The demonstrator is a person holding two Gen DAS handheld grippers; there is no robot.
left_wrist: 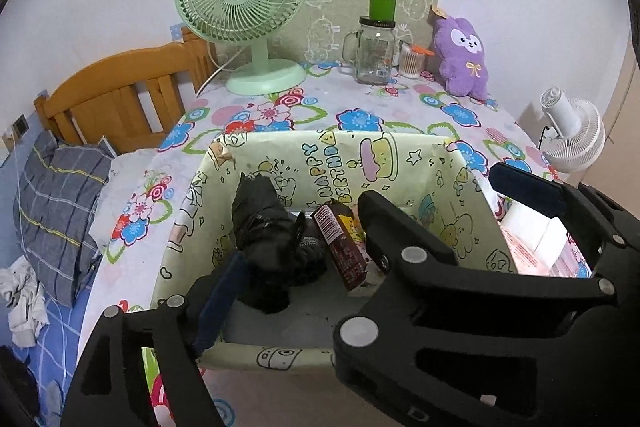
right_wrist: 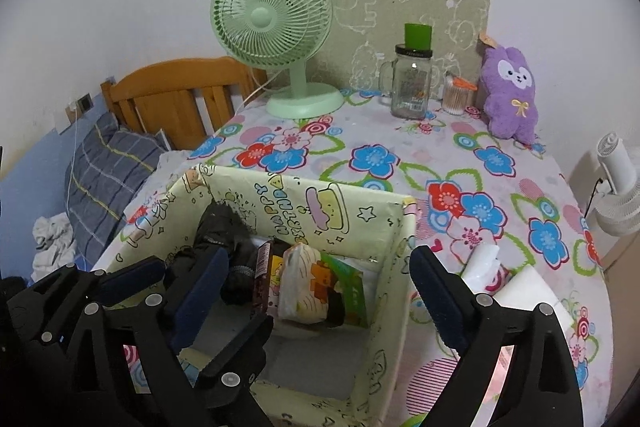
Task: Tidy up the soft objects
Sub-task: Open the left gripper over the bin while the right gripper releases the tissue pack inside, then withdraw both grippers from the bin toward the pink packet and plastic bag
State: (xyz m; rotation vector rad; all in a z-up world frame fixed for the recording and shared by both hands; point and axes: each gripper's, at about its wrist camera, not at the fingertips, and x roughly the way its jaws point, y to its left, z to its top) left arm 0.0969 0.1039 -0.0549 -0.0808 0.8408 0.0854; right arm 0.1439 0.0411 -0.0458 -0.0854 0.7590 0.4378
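Tissue pack [right_wrist: 308, 283] in box [right_wrist: 394, 247], beneath right hand-held gripper [right_wrist: 316, 291], jaws spread wide, nothing held.

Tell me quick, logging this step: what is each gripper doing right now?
Left gripper: open, holding nothing, over the box.
Right gripper: open, holding nothing, over the same box.

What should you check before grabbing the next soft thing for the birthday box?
1. Left gripper empty, jaws apart: ok.
2. Right gripper empty, jaws apart: ok.
3. Room left in the box: ok, bare floor shows at the near end.
4. Black bundle and tissue pack lying inside the box: ok.
5. Purple plush free to pick: ok, it stands alone by the wall.
6. White packs beside the box, soft or not: cannot tell.
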